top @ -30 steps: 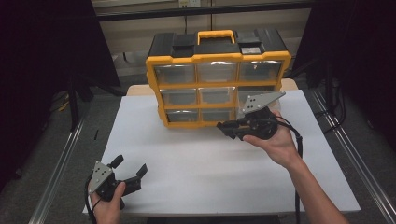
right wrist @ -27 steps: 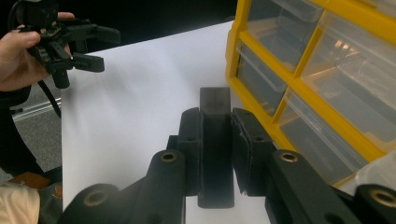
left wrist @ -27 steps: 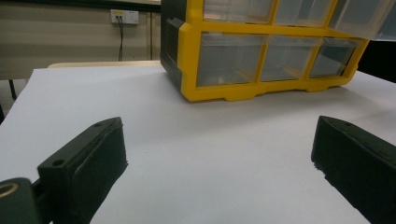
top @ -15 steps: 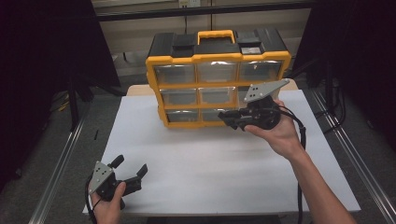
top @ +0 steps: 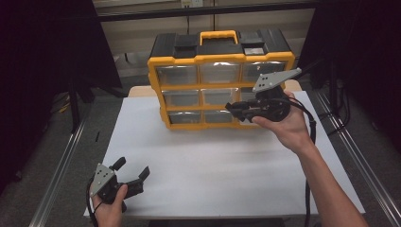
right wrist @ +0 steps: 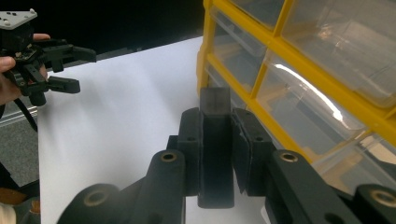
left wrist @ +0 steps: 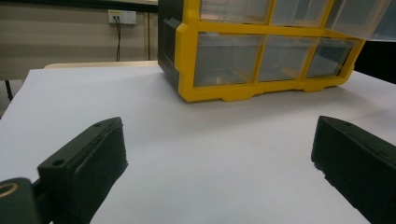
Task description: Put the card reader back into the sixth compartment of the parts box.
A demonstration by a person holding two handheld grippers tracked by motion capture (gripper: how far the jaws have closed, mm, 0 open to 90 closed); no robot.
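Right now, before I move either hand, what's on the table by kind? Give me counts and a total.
Yellow-and-black drawer organizer: 1
Clear drawers showing in its front: 9, in three rows of three
White table: 1
Left gripper, jaws open, empty: 1
Right gripper, jaws shut on a small black block: 1
Small black block: 1
Total: 14

Glossy clear plastic drawers (top: 220, 74) in yellow plastic organiser (top: 220, 82); matt white tabletop (top: 213, 165).
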